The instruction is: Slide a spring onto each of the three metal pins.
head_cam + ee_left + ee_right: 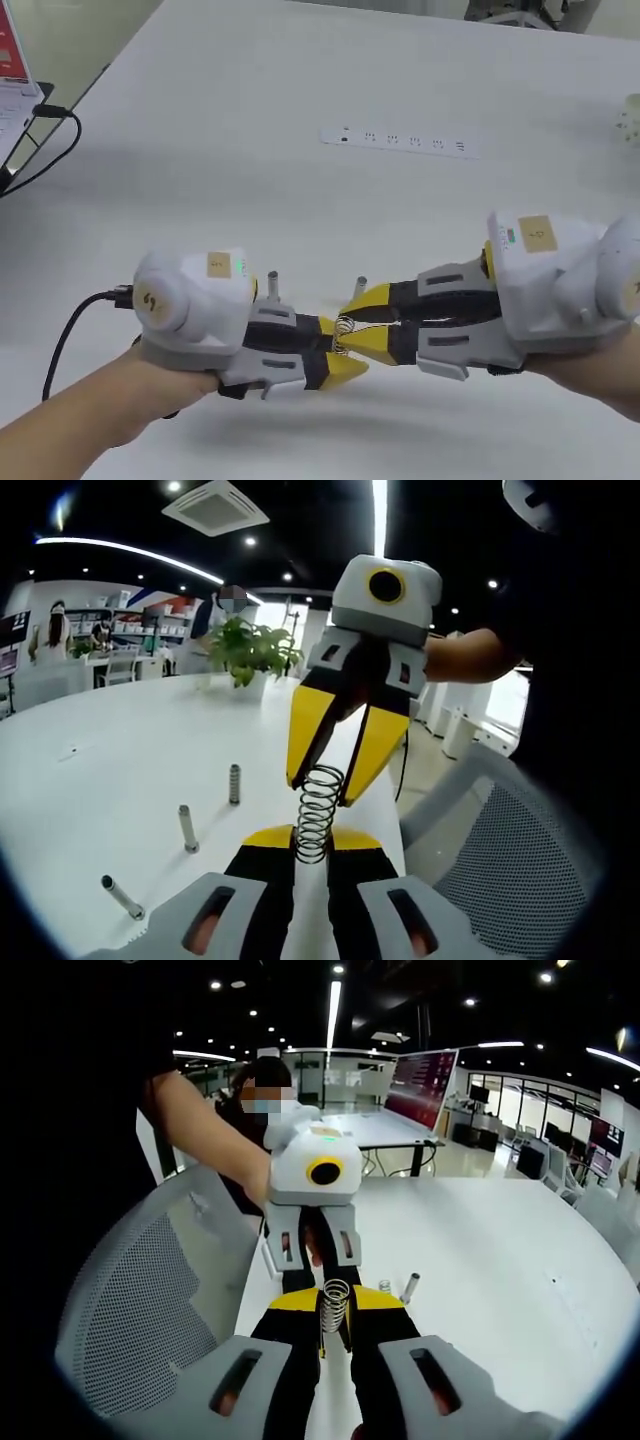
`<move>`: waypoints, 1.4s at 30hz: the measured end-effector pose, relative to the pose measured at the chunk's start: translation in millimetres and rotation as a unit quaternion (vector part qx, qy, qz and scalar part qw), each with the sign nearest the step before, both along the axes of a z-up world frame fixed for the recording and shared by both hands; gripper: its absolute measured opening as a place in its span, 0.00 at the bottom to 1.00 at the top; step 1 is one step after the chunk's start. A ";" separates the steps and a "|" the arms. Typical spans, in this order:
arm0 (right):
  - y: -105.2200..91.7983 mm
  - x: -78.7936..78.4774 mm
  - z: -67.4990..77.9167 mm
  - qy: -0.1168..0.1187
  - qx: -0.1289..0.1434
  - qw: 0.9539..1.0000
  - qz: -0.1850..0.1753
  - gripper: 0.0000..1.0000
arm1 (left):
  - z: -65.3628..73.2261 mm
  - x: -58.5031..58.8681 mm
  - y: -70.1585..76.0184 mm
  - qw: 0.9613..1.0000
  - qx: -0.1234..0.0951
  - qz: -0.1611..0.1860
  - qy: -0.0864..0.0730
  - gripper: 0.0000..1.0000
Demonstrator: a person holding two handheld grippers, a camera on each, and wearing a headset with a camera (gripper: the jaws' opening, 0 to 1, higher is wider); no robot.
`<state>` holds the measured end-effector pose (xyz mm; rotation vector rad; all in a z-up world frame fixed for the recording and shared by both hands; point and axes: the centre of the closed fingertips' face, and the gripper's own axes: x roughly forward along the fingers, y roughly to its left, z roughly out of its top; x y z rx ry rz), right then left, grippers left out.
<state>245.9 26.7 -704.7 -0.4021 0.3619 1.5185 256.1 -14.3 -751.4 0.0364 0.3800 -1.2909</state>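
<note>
A steel spring [343, 335] hangs in the air above the white table, between the two grippers, which meet tip to tip. My left gripper [338, 350] comes in from the left, shut on the spring's [318, 815] near end. From the right, my right gripper [350, 322] has its yellow jaws closed on the other end [335, 1305]. Three metal pins stand upright on the table. The far pin [234, 783] looks ribbed, as if wearing a spring. The middle pin [187, 828] and the near pin [122, 896] look bare. Two pins [272, 285] [362, 285] rise just behind the grippers.
A white power strip [400, 140] lies further back on the table [300, 200]. A black cable [60, 340] trails from the left gripper, and another cable [50, 150] loops near a laptop [12, 80] at the left edge. A mesh chair [150, 1300] stands beside the table.
</note>
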 end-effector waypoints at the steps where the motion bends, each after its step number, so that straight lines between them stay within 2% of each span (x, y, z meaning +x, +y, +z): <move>1: -0.1 0.1 0.3 0.000 0.000 1.000 0.000 0.08 | 0.4 0.0 -0.1 1.000 0.000 0.000 0.000 0.04; 10: -0.1 1.3 0.2 -0.006 -0.005 1.000 -0.001 0.08 | 1.3 -0.5 -0.4 1.000 0.001 0.001 0.003 0.08; 13: -0.8 3.7 1.4 -0.009 -0.005 1.000 -0.004 0.08 | -1.2 -1.0 0.8 1.000 0.009 0.002 -0.001 0.11; 20: -5.0 12.2 3.3 -0.017 -0.006 1.000 -0.017 0.08 | -10.4 -1.8 8.0 1.000 0.029 0.008 0.001 0.17; 28: -4.7 12.6 -0.5 -0.021 -0.014 1.000 -0.017 0.08 | -12.6 3.4 20.1 0.999 0.032 0.030 0.003 0.28; 31: -4.8 13.6 -1.5 -0.024 -0.015 0.999 -0.018 0.08 | -12.7 6.8 25.5 0.999 0.035 0.042 -0.002 0.29; 36: -6.8 17.1 -4.0 -0.026 -0.018 0.999 -0.024 0.08 | -12.1 11.4 34.7 0.998 0.034 0.060 -0.005 0.38; 38: -8.3 18.6 -5.8 -0.025 -0.019 0.999 -0.029 0.08 | -14.1 12.2 40.4 0.997 0.044 0.066 -0.010 0.39; 42: -9.6 20.1 -8.5 -0.025 -0.021 0.999 -0.033 0.08 | -12.6 14.2 49.0 0.996 0.044 0.079 -0.010 0.43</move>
